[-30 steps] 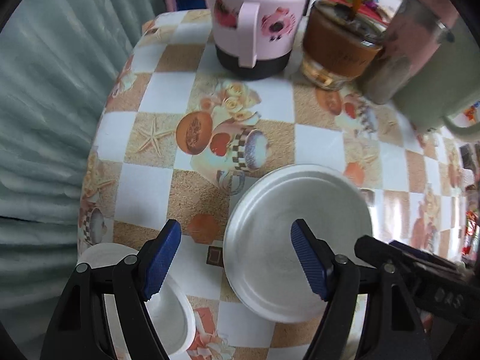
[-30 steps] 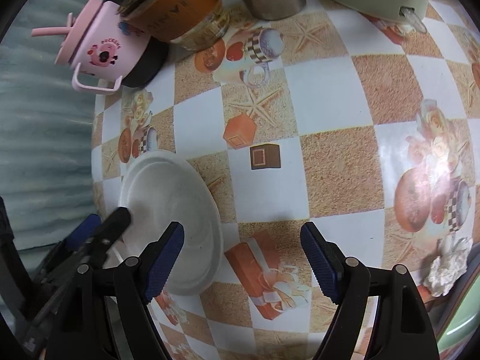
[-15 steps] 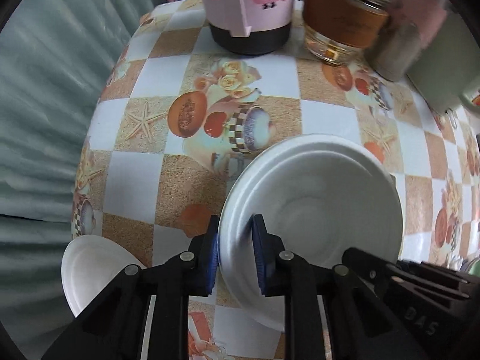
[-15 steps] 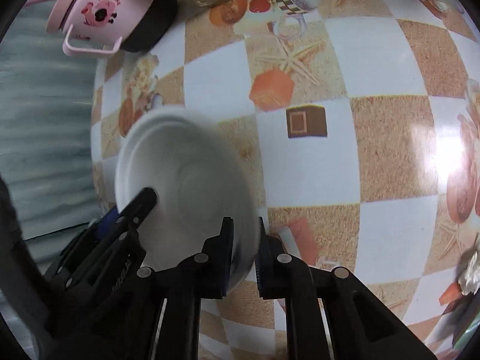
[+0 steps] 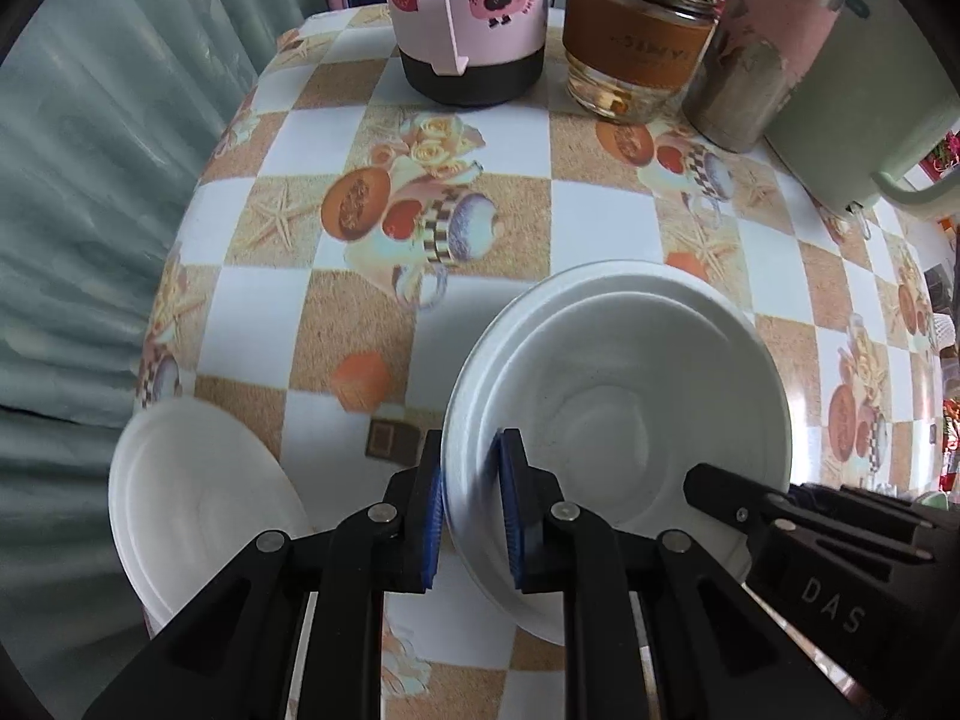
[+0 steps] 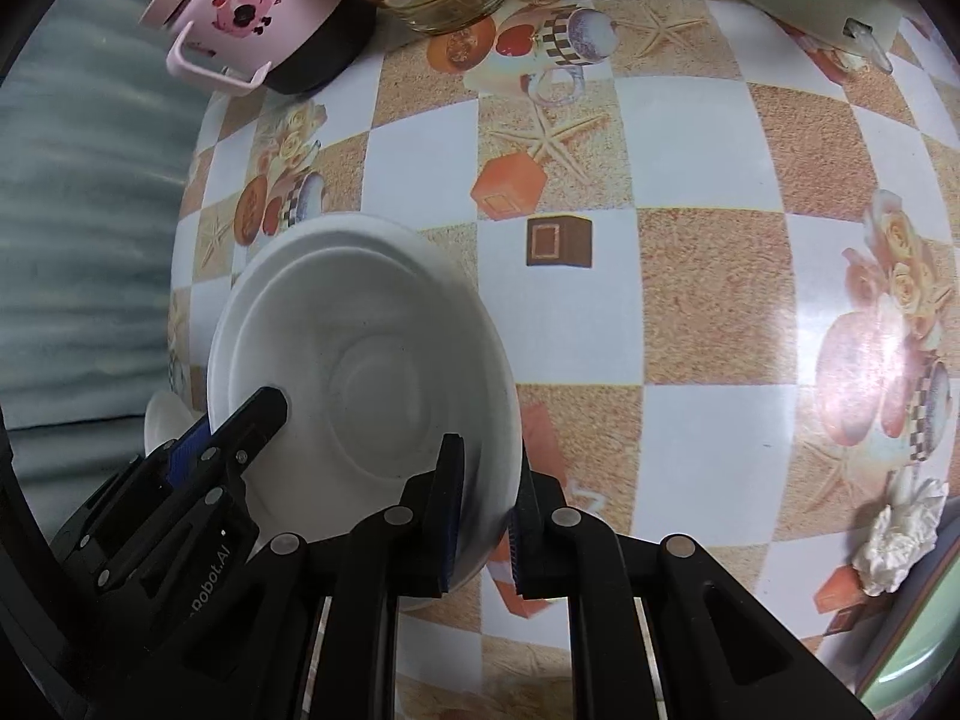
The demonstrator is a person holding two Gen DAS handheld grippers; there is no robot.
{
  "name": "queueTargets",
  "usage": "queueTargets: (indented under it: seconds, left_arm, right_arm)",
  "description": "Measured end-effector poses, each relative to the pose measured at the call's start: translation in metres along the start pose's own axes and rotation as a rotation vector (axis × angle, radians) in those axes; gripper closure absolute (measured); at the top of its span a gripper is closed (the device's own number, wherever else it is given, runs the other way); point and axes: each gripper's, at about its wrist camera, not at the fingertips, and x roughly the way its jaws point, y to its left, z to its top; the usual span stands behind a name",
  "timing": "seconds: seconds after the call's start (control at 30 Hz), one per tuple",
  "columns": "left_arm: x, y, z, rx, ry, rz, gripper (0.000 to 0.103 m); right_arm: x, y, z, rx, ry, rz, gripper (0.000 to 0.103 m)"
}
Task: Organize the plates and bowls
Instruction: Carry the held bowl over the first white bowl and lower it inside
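A white bowl [image 5: 618, 408] hangs tilted just above the checked tablecloth, held at two opposite points of its rim. My left gripper [image 5: 468, 480] has its blue pads pressed on the bowl's left rim, with the jaws still closing. My right gripper [image 6: 486, 492] is shut on the right rim of the same bowl [image 6: 360, 372]. In the right wrist view my left gripper [image 6: 240, 426] shows at the bowl's far rim. A second white plate [image 5: 198, 498] lies flat at the table's near left edge, beside the left gripper.
At the back stand a pink mug [image 5: 468, 18], a glass cup with a brown sleeve [image 5: 636, 42], a metal tumbler [image 5: 750, 60] and a pale green pot [image 5: 858, 108]. A crumpled tissue [image 6: 900, 534] lies at the right. A grey curtain hangs past the table's left edge.
Both grippers went from wide open to closed on the bowl's rim. The bowl has tipped up off the cloth, and the left wrist view has shifted toward the mugs.
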Motion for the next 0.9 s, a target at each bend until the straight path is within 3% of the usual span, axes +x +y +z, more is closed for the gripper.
queueTargets:
  seconds: [0.23, 0.5, 0.9]
  left_arm:
    - [-0.024, -0.010, -0.019, -0.021, -0.027, -0.015, 0.084]
    - [-0.049, -0.032, -0.044, 0.016, -0.042, 0.013, 0.084]
    - [-0.099, -0.051, -0.087, -0.007, -0.061, 0.011, 0.084]
  right_arm:
    - [-0.023, 0.006, -0.024, -0.112, -0.059, -0.040, 0.088]
    - [-0.042, -0.012, -0.043, -0.129, -0.062, -0.026, 0.089]
    - [-0.084, -0.021, -0.085, -0.207, -0.094, 0.012, 0.089]
